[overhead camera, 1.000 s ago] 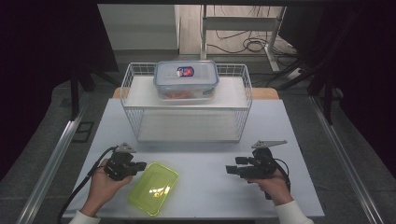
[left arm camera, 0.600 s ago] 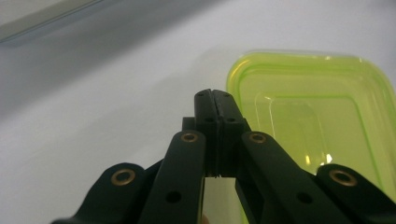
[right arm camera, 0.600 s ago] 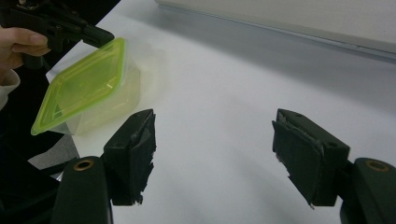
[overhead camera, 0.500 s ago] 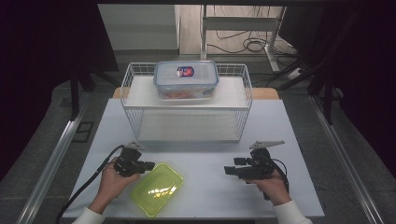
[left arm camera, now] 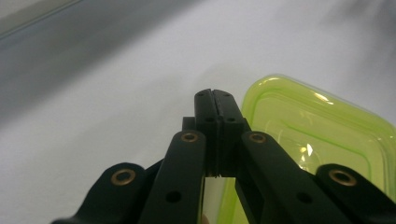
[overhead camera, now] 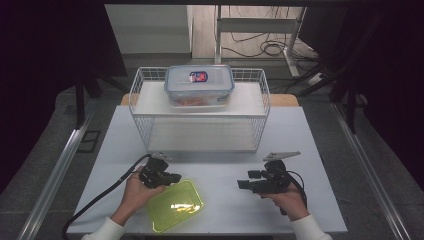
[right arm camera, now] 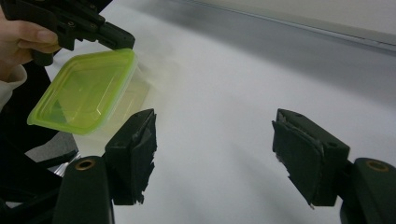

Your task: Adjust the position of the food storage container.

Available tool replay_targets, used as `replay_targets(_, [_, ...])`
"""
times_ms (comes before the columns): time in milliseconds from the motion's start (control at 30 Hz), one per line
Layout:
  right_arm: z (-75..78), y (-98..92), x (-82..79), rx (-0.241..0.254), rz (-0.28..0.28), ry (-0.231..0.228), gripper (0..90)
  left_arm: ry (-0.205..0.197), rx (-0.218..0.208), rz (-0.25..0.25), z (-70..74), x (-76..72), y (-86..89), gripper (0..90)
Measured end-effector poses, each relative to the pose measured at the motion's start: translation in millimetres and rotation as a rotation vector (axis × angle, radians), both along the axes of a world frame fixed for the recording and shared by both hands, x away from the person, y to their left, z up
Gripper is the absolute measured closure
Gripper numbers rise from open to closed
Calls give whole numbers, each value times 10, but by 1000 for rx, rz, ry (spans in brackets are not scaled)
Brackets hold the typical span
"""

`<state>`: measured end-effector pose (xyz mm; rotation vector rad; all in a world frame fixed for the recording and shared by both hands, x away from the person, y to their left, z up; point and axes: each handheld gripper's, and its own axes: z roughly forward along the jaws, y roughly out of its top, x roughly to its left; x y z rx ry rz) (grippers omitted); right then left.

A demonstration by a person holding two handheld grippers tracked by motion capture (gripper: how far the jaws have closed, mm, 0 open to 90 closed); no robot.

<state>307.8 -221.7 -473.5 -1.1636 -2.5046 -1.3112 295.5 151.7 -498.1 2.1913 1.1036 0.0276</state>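
1. The left gripper (overhead camera: 175,177) lay low over the near left part of the table (overhead camera: 300,130), held in the person's left hand (overhead camera: 136,190).
2. Its jaws were clenched flat together with nothing between them, as the left gripper view (left arm camera: 215,99) showed.
3. The green box (overhead camera: 175,205) stood on the table near its front edge, just beside the left gripper's tips.
4. In the left gripper view the box (left arm camera: 322,135) lay to the right of the closed jaws; whether the tips touched its rim could not be told, as the close view was blurred.
5. In the right gripper view the box (right arm camera: 86,91) was at upper left, with the left gripper (right arm camera: 119,43) right at its far corner.
6. The right gripper (overhead camera: 243,180) rested at the near right of the table in the right hand (overhead camera: 287,200) and pointed left toward the box, well apart from it.
7. Its jaws stood released, wide apart, with bare table between them in the right gripper view (right arm camera: 215,154).
8. A wire basket (overhead camera: 142,107) stood at the far side of the table.
9. A clear lidded tub (overhead camera: 199,85) sat on top of the basket's shelf.
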Motion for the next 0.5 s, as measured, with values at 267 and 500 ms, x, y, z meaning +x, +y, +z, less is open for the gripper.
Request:
replay_targets(267, [1, -3, -2, 2, 0, 2, 304, -72, -27, -17, 266, -223, 186, 900])
replay_targets(500, [-3, 0, 2, 1, 0, 4, 304, -64, -66, -121, 408, -628, 223, 900])
